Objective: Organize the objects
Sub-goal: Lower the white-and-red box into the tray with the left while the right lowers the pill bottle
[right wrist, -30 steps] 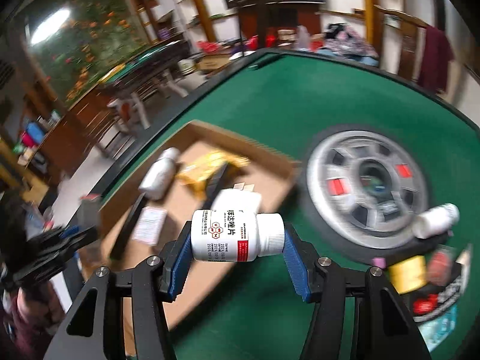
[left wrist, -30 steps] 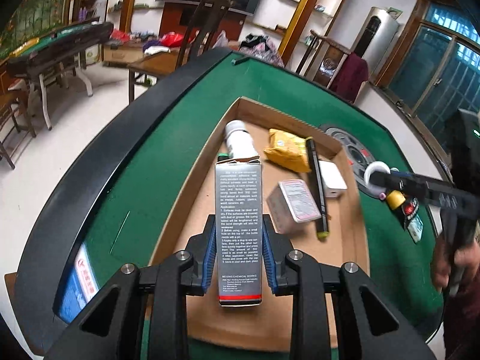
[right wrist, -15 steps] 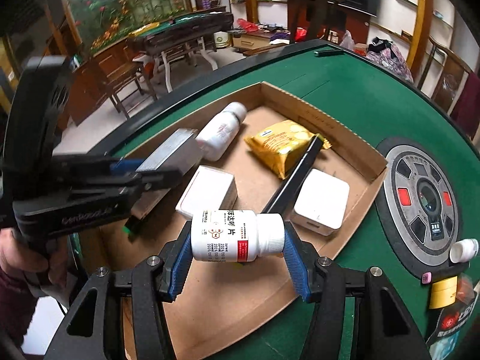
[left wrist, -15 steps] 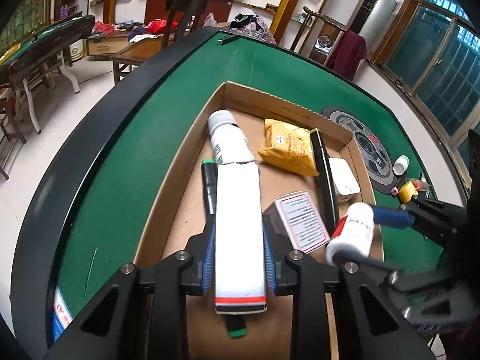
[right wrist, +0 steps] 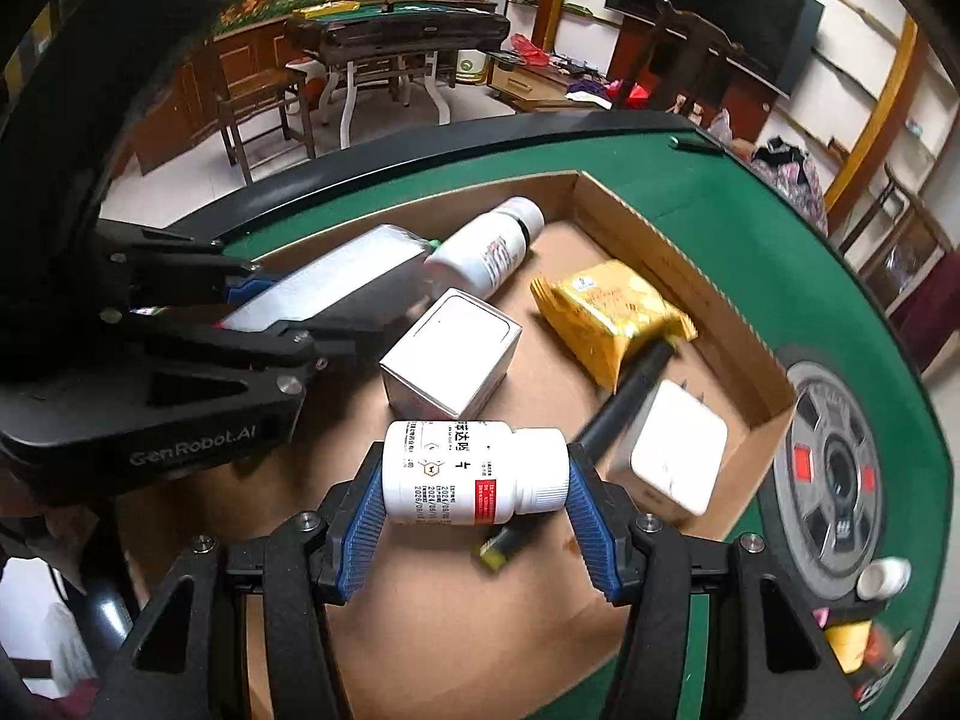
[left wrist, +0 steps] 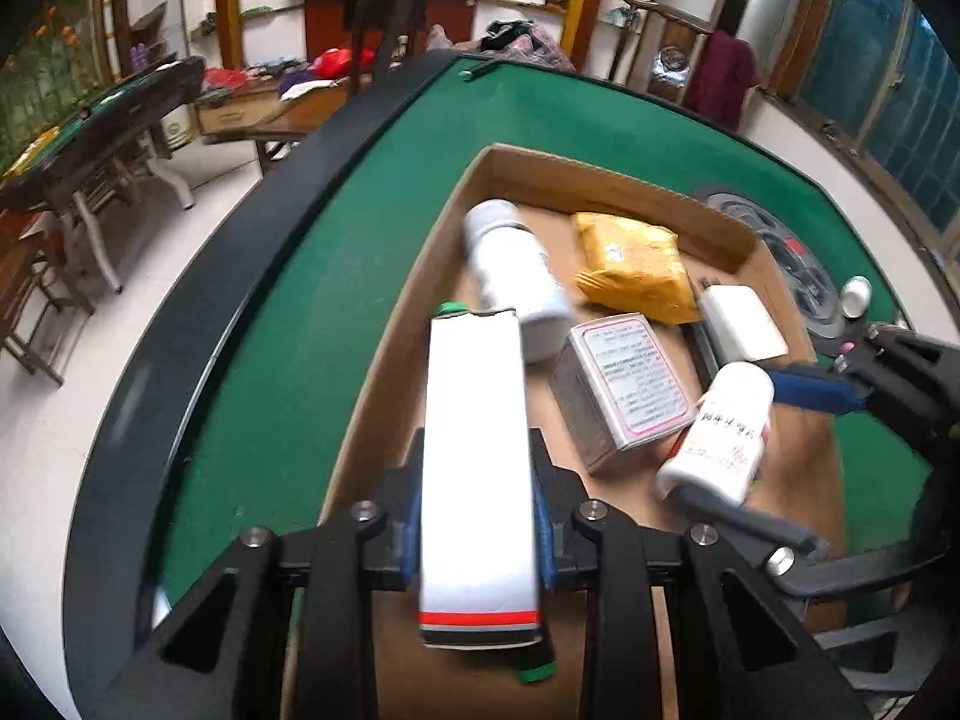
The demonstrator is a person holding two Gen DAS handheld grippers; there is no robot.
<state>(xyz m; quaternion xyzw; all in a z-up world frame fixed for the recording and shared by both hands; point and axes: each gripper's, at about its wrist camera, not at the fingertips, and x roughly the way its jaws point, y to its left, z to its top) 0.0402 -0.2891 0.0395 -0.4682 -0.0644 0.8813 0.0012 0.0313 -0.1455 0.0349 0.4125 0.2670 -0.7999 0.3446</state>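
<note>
Left tongs (left wrist: 477, 531) clamped on carton (left wrist: 477, 468); right tongs (right wrist: 474, 513) clamped on bottle (right wrist: 474, 471).
Both held over tray (right wrist: 678, 252) on green tabletop (left wrist: 360, 252), beside small box (right wrist: 450, 360), packet (right wrist: 606, 312).

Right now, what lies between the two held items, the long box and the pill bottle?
The small white box lies between the long box and the pill bottle, clearest in the right wrist view.
</note>
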